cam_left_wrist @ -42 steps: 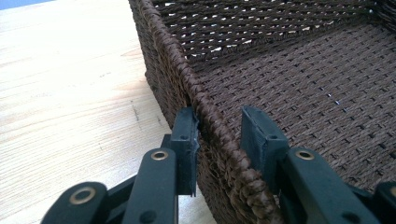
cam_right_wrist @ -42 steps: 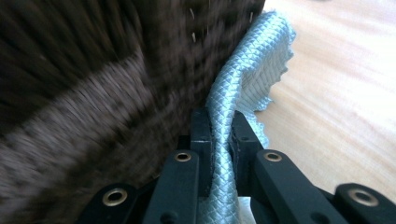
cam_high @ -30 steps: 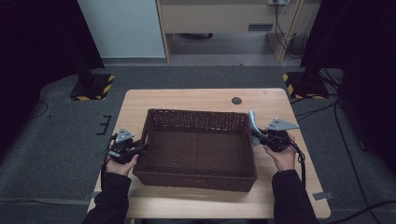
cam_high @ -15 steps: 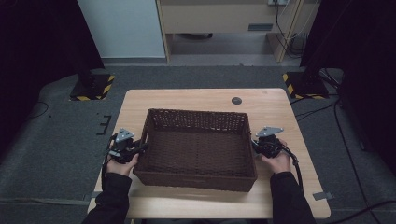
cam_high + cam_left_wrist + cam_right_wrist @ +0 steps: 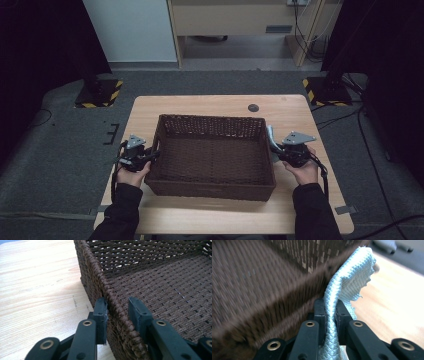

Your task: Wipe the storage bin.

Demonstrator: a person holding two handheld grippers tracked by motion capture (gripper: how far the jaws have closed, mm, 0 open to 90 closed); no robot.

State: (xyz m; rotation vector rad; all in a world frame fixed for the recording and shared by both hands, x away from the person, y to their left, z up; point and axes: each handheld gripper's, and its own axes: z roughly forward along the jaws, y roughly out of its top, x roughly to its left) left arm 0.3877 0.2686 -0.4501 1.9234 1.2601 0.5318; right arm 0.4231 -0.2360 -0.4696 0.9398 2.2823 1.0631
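Observation:
A dark brown woven basket (image 5: 212, 120) sits in the middle of the wooden table (image 5: 295, 112). My left gripper (image 5: 150, 156) is at its left wall. In the left gripper view the gripper (image 5: 117, 312) straddles the basket rim (image 5: 95, 267), the outer jaw touching it and a small gap left at the inner jaw. My right gripper (image 5: 274, 145) is beside the basket's right wall, shut on a pale blue woven strap (image 5: 270, 136). In the right gripper view the strap (image 5: 352, 277) rises from between the jaws of the gripper (image 5: 329, 312) and curls over, with the blurred basket wall (image 5: 262, 277) to the left.
A small round black disc (image 5: 253, 107) lies on the table behind the basket. The basket's inside is bare. Bare tabletop runs along the front edge and both sides. Black stands with yellow-striped bases (image 5: 97, 92) are on the floor beyond the table.
My right gripper with the strap dropped toward the person half a second ago and has now come forward again beside the basket's right wall. The left gripper has stayed at the rim.

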